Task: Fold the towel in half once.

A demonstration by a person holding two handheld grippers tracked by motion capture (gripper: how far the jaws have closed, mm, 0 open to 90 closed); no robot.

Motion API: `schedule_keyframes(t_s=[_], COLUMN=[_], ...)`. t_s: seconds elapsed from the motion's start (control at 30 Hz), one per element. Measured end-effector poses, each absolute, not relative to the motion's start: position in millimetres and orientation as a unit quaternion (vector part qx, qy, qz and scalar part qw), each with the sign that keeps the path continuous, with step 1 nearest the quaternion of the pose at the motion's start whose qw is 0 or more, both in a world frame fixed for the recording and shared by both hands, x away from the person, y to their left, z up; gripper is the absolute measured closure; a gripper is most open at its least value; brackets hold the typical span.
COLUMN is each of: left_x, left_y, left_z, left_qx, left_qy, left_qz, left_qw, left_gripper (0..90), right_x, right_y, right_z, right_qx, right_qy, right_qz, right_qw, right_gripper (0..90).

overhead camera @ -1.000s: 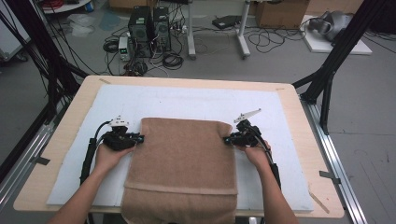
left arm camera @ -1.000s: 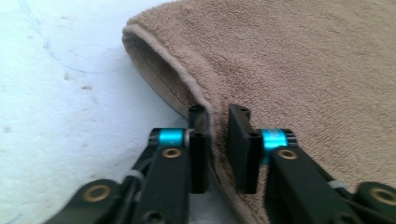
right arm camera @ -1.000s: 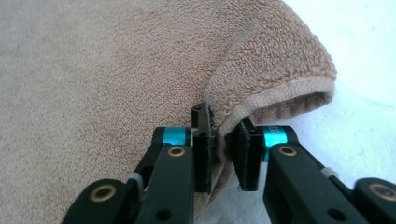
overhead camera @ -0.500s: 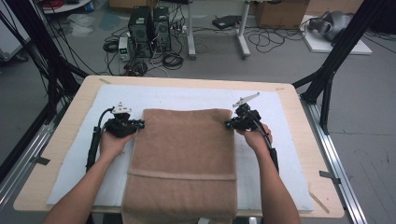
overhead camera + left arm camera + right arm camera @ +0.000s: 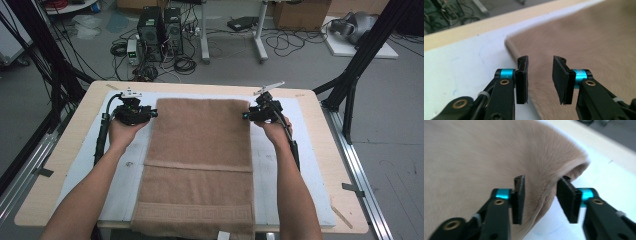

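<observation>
Item: brown towel (image 5: 200,155), no legible label, on the white mat (image 5: 295,165); long axis runs from you toward the far edge. Your left gripper (image 5: 150,114) and right gripper (image 5: 248,116) have just opened, jaws parted at its far corners, gripping nothing.

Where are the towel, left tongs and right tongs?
towel (image 5: 200,145), high view, middle of the flat cloth
left tongs (image 5: 540,75), left gripper view, gap midway between the tips
right tongs (image 5: 541,192), right gripper view, gap midway between the tips
</observation>
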State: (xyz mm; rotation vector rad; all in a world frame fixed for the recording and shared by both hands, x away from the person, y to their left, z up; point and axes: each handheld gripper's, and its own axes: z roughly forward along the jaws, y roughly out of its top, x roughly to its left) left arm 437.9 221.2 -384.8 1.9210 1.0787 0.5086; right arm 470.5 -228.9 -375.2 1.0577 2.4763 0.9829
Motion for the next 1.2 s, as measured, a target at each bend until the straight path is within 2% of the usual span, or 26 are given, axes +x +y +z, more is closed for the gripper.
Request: schedule_keyframes(t_s=[0.1, 0.13, 0.2, 0.37, 0.6, 0.77, 1.2], left_x=[432.7, 429.5, 423.9, 408.3, 382.8, 365.9, 326.2], left_y=[228.1, 229.7, 231.0, 233.1, 236.3, 237.4, 239.1], left_z=[-387.5, -387.9, -388.3, -386.9, -386.8, -389.1, -410.2], left_qx=[0.773, 0.774, 0.775, 0.788, 0.790, 0.793, 0.813], left_qy=[0.431, 0.425, 0.421, 0.404, 0.382, 0.371, 0.349], left_qz=[0.183, 0.182, 0.180, 0.171, 0.178, 0.167, 0.160], left_qw=[0.428, 0.433, 0.435, 0.432, 0.446, 0.453, 0.438], left_gripper=[59.0, 58.1, 56.3, 48.4, 43.8, 39.7, 38.7], right_x=[463.3, 461.1, 457.0, 439.1, 407.1, 386.2, 346.8], right_y=[-227.7, -227.2, -225.8, -218.6, -219.7, -234.5, -251.2], right_z=[-383.2, -384.8, -383.7, -366.1, -352.9, -360.5, -385.7], right_qx=[0.357, 0.363, 0.362, 0.336, 0.304, 0.303, 0.297], right_qy=[0.860, 0.860, 0.863, 0.863, 0.863, 0.860, 0.862], right_qz=[0.340, 0.339, 0.338, 0.362, 0.384, 0.390, 0.390], right_qw=[0.131, 0.118, 0.100, 0.106, 0.122, 0.128, 0.128], right_gripper=[48.6, 44.3, 41.3, 35.3, 29.9, 27.7, 28.3])
